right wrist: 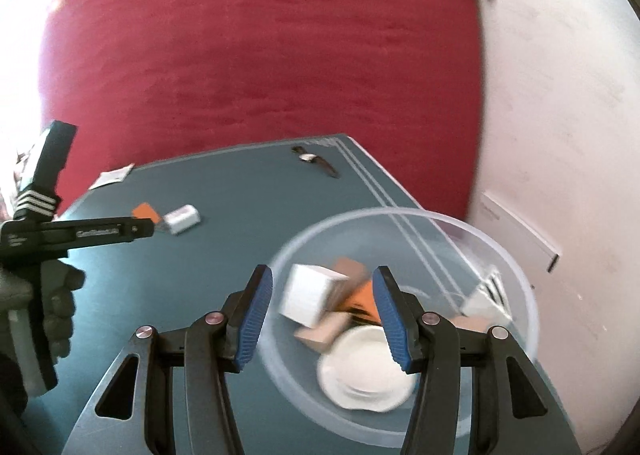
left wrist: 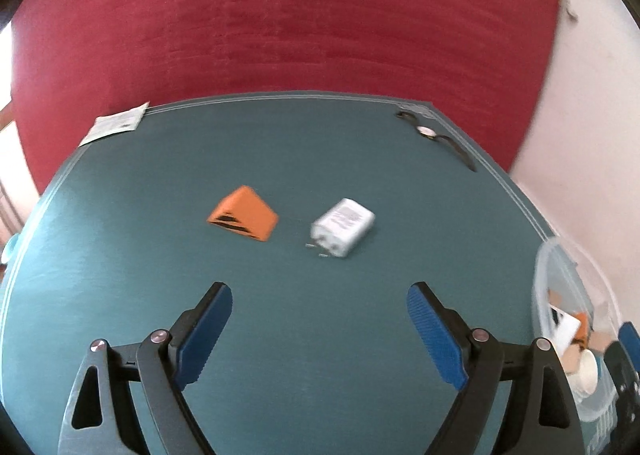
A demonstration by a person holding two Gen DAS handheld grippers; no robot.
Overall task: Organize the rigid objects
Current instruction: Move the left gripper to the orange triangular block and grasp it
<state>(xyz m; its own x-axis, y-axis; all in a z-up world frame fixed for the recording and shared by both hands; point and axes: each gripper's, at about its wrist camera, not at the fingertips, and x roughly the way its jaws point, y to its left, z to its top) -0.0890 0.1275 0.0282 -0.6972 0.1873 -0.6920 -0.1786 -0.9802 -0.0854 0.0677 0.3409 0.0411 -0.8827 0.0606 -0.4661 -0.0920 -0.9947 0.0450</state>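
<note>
Over the clear bowl (right wrist: 400,335) the right tool (right wrist: 322,319) hangs apart and empty, drop apparently done; left tool (left wrist: 320,329), apart too, should next close on the white charger (left wrist: 343,226).

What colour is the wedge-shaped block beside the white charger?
Orange with black stripes, clearest in the left wrist view.

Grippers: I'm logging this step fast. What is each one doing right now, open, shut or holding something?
Left gripper: open, holding nothing, above the table.
Right gripper: open, holding nothing, over the clear bowl.
</note>
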